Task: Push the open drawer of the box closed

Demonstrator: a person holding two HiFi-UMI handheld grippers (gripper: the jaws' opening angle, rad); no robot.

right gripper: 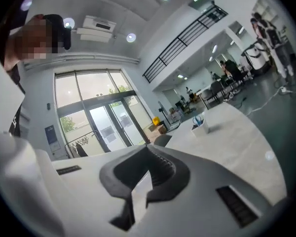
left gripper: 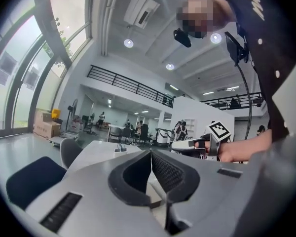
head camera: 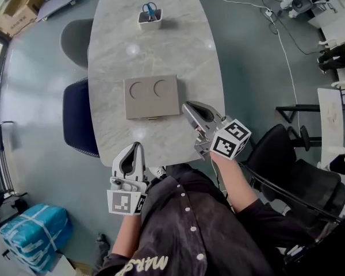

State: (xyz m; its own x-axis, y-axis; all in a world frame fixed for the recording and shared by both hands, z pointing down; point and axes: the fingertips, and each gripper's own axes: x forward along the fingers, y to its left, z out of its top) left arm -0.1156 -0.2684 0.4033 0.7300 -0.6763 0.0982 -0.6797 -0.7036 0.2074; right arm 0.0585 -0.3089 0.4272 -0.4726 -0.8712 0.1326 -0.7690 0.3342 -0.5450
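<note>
while left gripper (head camera: 138,146) and right gripper (head camera: 186,104) were clenched empty, the box (head camera: 151,96) drawer was judged unpushed; front contact was needed.

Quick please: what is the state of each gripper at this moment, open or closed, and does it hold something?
Left gripper: closed, holding nothing.
Right gripper: closed, holding nothing.

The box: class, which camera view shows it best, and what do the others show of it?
The head view: it looks down on the whole box, on the table, with two round marks on top. The left gripper view and the right gripper view show none of it, only table and room beyond their jaws.
</note>
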